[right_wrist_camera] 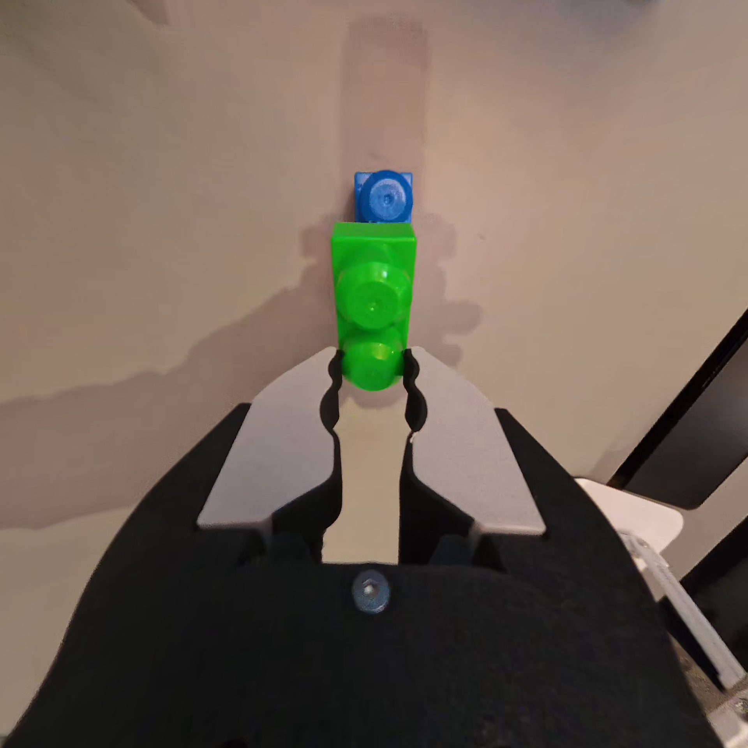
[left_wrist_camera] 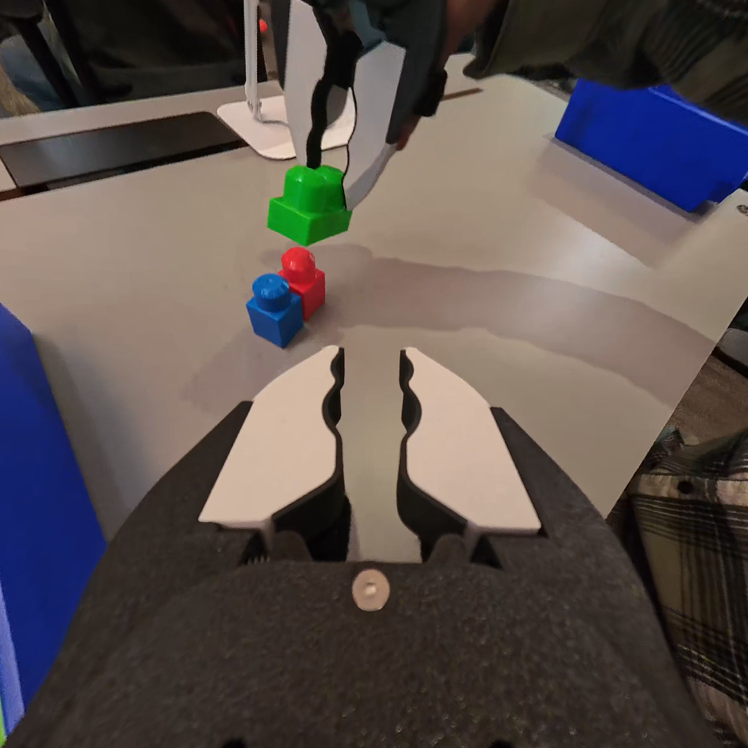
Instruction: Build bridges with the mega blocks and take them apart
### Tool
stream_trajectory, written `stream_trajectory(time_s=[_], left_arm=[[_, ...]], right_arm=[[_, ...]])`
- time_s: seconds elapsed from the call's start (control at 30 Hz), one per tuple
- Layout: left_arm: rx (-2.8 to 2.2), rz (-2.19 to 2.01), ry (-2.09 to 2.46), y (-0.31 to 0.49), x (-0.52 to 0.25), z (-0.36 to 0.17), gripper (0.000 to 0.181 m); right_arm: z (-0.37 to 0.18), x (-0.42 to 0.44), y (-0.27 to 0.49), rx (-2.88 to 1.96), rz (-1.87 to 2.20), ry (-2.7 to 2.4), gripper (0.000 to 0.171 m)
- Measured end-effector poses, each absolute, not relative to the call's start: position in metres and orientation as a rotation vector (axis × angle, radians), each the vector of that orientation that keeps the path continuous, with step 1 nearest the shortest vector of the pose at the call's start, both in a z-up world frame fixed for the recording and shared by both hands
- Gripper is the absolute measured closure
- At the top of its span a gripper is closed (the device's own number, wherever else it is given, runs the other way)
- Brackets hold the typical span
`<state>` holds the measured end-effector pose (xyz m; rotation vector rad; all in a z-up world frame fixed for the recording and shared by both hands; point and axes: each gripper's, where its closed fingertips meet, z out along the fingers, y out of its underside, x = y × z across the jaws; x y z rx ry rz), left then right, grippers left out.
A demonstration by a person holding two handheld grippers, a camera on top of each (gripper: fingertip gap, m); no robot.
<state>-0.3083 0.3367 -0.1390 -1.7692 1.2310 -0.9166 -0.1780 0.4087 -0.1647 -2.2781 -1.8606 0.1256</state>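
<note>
My left gripper (left_wrist_camera: 371, 351): black grainy body, pale grey fingers (left_wrist_camera: 291, 425), wavy black inner pads.
My right gripper (right_wrist_camera: 371, 356): same build.
My screws: one silver, centred.
My sleeve (left_wrist_camera: 607, 36): olive-grey.

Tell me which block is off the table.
The green block: the right gripper holds it above the red and blue ones.

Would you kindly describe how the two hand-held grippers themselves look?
Both match: the left hand-held gripper and right hand-held gripper have a black, grainy body, two pale grey fingers lined with wavy black pads, and one silver screw at the centre.
</note>
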Motion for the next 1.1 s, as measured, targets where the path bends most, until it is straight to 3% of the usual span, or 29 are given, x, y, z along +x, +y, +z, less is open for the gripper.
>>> stream_trajectory(time_s=[0.53, 1.1], left_arm=[[-1.794, -0.896, 1.271, 0.337, -0.316, -0.153, 0.161], [-1.804, -0.879, 1.310, 0.338, -0.310, -0.160, 0.164]], right_arm=[[-0.182, -0.200, 0.425, -2.374, -0.115, -2.109, 0.143], [-0.198, -0.197, 0.421, -2.459, -0.074, -2.146, 0.143]])
